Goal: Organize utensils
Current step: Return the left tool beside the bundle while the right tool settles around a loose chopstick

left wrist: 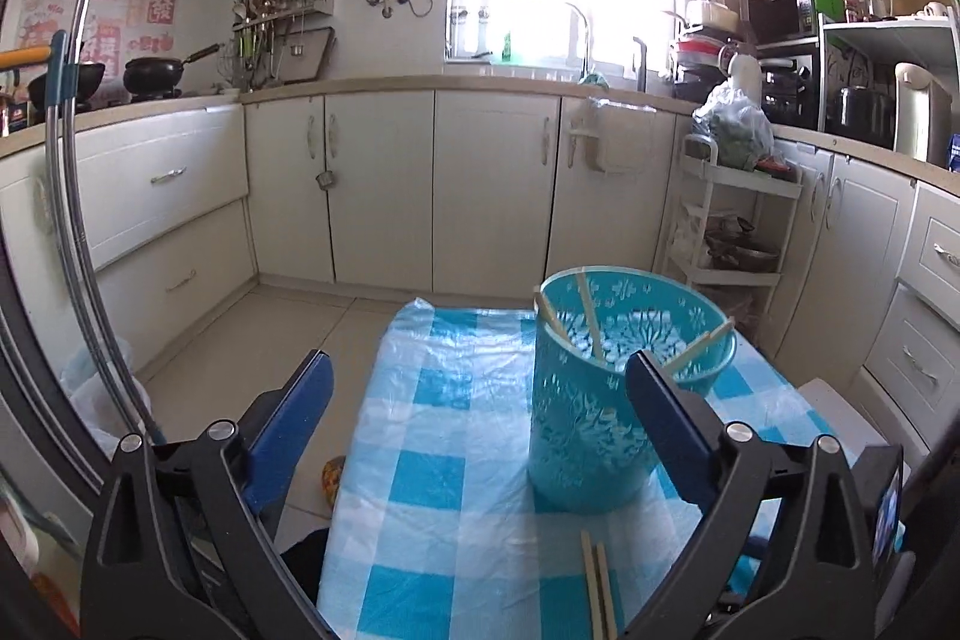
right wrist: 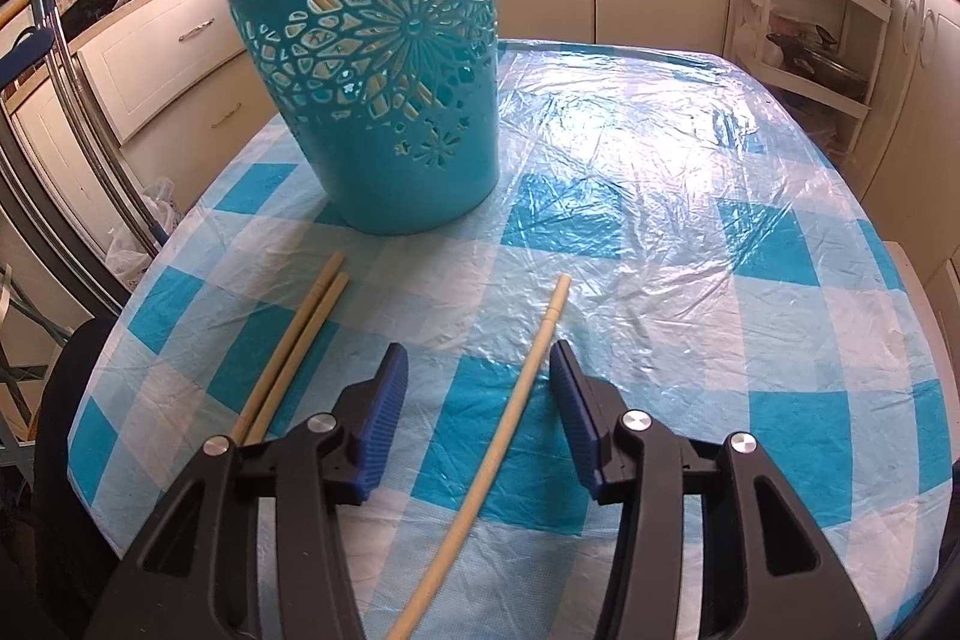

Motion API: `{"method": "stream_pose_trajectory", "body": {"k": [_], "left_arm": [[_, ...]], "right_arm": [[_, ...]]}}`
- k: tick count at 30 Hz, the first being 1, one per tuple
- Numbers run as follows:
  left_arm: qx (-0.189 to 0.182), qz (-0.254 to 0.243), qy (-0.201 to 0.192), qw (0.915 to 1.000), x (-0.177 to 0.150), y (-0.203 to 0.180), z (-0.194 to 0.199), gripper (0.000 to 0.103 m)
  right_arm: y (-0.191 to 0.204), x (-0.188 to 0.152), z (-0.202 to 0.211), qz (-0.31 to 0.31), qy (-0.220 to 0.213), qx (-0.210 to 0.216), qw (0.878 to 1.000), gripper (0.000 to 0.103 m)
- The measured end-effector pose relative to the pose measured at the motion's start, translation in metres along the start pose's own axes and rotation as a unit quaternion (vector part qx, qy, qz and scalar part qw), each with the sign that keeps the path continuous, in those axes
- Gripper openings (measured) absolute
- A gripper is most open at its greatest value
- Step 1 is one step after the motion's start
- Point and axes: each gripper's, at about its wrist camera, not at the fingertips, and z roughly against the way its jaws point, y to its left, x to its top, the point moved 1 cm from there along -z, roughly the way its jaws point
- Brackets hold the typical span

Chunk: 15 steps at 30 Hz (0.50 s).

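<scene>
A teal cut-out plastic basket [left wrist: 594, 400] [right wrist: 384, 58] stands upright on the blue-and-white checked table [right wrist: 660, 196]. Several wooden chopsticks [left wrist: 591, 322] lean inside it. My left gripper [left wrist: 480, 370] is open and empty, raised over the table's left edge, with the basket just inside its right finger. Two chopsticks [left wrist: 597, 589] [right wrist: 294, 340] lie side by side on the cloth. My right gripper [right wrist: 479, 364] is open and low over the table. A single chopstick [right wrist: 510, 430] lies on the cloth between its fingers, nearer the right one.
Cream cabinets [left wrist: 384, 184] run round the room. A white trolley [left wrist: 732, 220] stands beyond the table's far right corner. A metal mop handle [left wrist: 66, 196] leans at the left. Tiled floor [left wrist: 288, 340] lies left of the table.
</scene>
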Motion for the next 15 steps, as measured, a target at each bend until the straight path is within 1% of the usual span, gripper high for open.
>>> {"method": "stream_pose_trajectory", "body": {"k": [5,8,10,14,15], "left_arm": [[-0.003,-0.003,0.045,0.999,-0.025,0.006,-0.011,0.095],[-0.008,-0.003,0.091,0.9959,-0.04,0.007,-0.028,0.095],[-0.008,-0.005,0.111,0.9938,-0.048,0.007,-0.038,0.095],[-0.004,-0.013,0.138,0.9903,-0.061,0.006,-0.056,0.095],[-0.003,-0.016,0.145,0.9893,-0.065,0.005,-0.061,0.095]], "right_arm": [[0.001,-0.001,0.0,0.001,0.001,-0.009,1.0,0.051],[0.003,-0.001,0.0,0.008,0.002,-0.019,1.0,0.051],[0.004,-0.002,0.0,0.012,0.002,-0.024,1.0,0.051],[0.004,-0.003,0.0,0.018,0.001,-0.038,0.999,0.043],[0.002,-0.003,0.0,0.015,0.001,-0.039,0.999,0.04]]}}
